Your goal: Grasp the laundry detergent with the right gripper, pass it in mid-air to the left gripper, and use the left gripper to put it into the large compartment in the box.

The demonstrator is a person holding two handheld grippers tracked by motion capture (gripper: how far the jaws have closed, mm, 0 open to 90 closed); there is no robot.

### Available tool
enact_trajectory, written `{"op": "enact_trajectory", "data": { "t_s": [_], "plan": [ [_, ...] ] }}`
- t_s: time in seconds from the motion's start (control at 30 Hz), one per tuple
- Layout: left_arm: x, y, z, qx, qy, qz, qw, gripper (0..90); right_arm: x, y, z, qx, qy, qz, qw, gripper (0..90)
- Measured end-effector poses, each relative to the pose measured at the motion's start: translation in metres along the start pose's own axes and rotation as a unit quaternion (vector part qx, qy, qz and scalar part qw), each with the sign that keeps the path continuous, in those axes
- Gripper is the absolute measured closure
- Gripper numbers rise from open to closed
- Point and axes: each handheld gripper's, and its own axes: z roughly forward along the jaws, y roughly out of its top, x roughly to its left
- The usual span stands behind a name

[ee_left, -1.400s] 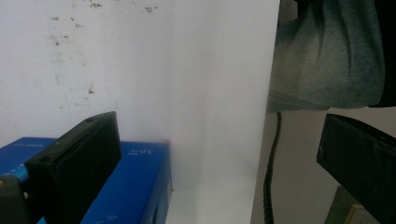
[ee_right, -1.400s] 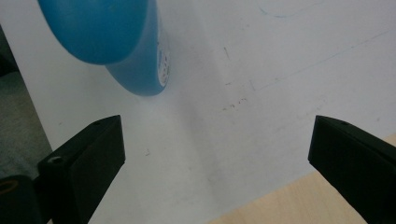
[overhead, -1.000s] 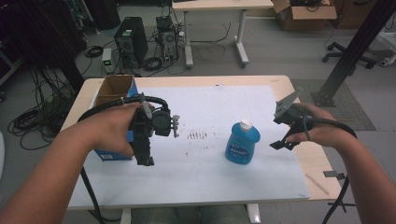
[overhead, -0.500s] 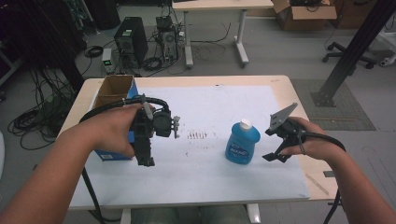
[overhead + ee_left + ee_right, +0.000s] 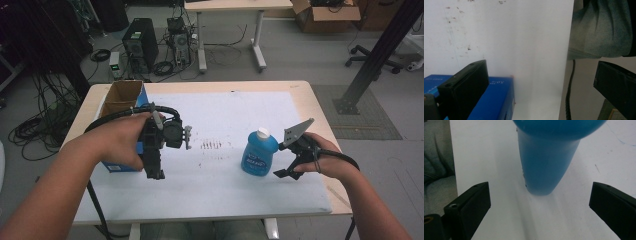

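Right of the table's middle, at about four o'clock on the white sheet [image 5: 220, 200], stands the blue bottle [image 5: 259, 154], upright on its base with a white cap on top, apart from everything else on the sheet. Just beside it at three o'clock hangs the right claw [image 5: 283, 161], its jaws spread wide and turned toward the bottle; in the right gripper view the bottle [image 5: 546, 167] rises between the two black jaws but farther ahead, touching neither. That line-up reads as the approach to a side grasp: the jaws look wide enough to take the body, and the low height would put the grip on the bottle's fuller part, not the narrow neck. Further out, at nine o'clock from the bottle, the left claw [image 5: 155, 176] points down toward the near edge of the table [image 5: 310, 100]; its own view shows its jaws wide apart and holding nothing, one of them over the corner of the blue box [image 5: 496, 100]. That box [image 5: 122, 167] sits at the sheet's left edge, open at the top, possibly where the bottle is bound, though that is a guess. A few dark marks [image 5: 212, 145] dot the sheet between box and bottle.
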Motion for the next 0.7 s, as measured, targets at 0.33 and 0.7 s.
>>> {"op": "enact_trajectory", "data": {
  "t_s": [0.33,0.7],
  "plan": [
    [0.002,0.002,0.002,-0.001,0.001,0.002,1.0000,0.4,0.000,-0.001,0.015,-0.018,0.006,0.004,0.9998,3.9],
    [0.002,-0.001,0.005,-0.005,-0.002,-0.001,1.0000,0.4,-0.005,0.000,0.025,-0.044,-0.002,0.009,0.9990,3.7]
  ]
}}
